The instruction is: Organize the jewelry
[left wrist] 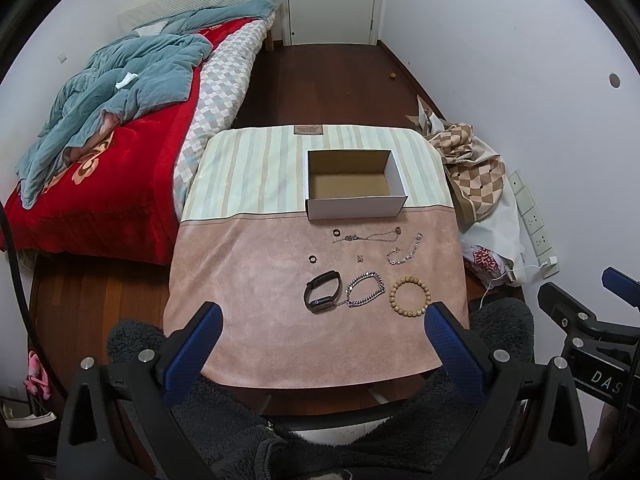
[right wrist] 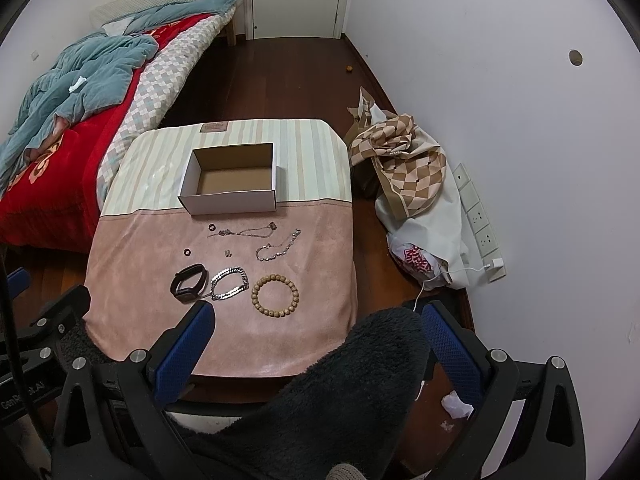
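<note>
Pink cloth covers the near half of my table (left wrist: pixel 256 280); from the left wrist I see the left gripper (left wrist: pixel 320 344) held wide and empty above the near edge. The white box (left wrist: pixel 354 184) sits open beyond the jewelry, long axis left to right. A black band (left wrist: pixel 322 290), chain bracelet (left wrist: pixel 366 288) and bead bracelet (left wrist: pixel 410 295) lie in a row side by side.

From the right wrist, the right gripper (right wrist: pixel 316 340) is also wide, holding nothing. A dark fuzzy sleeve (right wrist: pixel 340 392) covers the table's near right corner. The bed (right wrist: pixel 72 112) stands left.
</note>
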`<action>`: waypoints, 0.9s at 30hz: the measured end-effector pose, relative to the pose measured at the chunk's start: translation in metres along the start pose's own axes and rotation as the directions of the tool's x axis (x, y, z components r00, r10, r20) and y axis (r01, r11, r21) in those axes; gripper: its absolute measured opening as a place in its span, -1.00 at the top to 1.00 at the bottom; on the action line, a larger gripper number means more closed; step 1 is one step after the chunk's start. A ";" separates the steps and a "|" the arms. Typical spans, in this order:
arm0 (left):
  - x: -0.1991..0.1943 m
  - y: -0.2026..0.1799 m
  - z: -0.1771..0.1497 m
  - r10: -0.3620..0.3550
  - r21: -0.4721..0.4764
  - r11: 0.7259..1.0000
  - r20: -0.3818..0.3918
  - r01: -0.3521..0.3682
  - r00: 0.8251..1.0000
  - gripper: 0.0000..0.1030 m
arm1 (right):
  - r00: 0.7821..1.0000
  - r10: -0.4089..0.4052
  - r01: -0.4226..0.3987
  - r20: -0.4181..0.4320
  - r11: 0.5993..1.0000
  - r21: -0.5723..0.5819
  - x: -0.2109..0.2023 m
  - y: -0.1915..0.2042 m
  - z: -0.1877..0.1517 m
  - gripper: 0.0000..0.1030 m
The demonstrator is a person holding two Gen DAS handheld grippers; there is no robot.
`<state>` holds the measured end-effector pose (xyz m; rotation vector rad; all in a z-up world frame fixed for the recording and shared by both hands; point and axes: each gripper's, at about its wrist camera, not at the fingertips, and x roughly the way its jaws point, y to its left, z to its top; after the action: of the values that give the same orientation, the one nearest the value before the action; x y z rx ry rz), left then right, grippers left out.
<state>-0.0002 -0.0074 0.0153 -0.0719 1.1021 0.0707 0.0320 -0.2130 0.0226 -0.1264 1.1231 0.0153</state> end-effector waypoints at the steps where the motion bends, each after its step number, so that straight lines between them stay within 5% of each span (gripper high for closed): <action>1: 0.000 0.000 0.000 0.000 0.000 1.000 0.000 0.000 1.000 -1.00 | 1.000 -0.001 0.001 0.001 1.000 -0.001 0.000 0.000 0.000 -1.00; 18: 0.001 0.000 0.000 -0.001 -0.004 1.000 0.001 0.001 1.000 -1.00 | 1.000 0.001 -0.001 0.007 1.000 0.003 0.000 -0.001 0.000 -1.00; 27: 0.034 0.016 0.032 0.121 -0.050 0.992 0.085 -0.117 0.989 -1.00 | 0.999 -0.024 0.021 0.039 0.997 0.073 0.040 -0.018 0.029 -1.00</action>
<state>0.0418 0.0124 -0.0010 -0.0424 1.0160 0.2038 0.0769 -0.2299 0.0007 -0.0739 1.0815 -0.0424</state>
